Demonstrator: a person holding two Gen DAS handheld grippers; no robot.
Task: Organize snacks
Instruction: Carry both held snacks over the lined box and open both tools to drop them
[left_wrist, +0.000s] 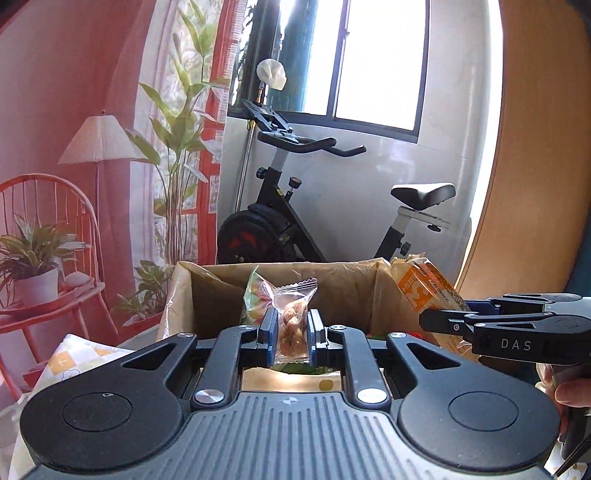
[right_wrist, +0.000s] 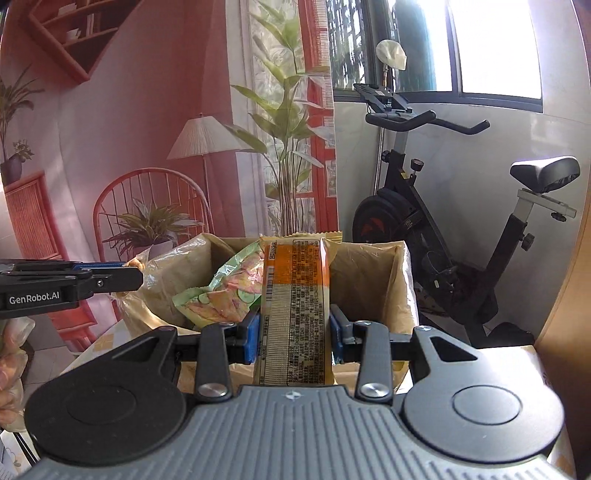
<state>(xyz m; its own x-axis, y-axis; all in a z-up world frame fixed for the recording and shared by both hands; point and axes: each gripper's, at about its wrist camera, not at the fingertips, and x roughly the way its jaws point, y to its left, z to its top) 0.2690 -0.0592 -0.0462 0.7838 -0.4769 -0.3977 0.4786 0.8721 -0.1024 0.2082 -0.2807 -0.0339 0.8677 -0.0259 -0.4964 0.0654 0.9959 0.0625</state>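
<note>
Left hand-held gripper (left_wrist: 291, 330) pinches crinkly clear packet (left_wrist: 294, 317).

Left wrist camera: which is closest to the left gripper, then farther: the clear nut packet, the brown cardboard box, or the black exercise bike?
1. Clear nut packet, pinched in the left gripper.
2. Brown cardboard box, just behind.
3. Black exercise bike, far back by the window.

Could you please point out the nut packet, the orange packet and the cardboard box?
nut packet (left_wrist: 293, 325), left wrist view, clear middle.
orange packet (right_wrist: 295, 295), right wrist view, printed back panel.
cardboard box (left_wrist: 343, 291), left wrist view, inner back wall.
</note>
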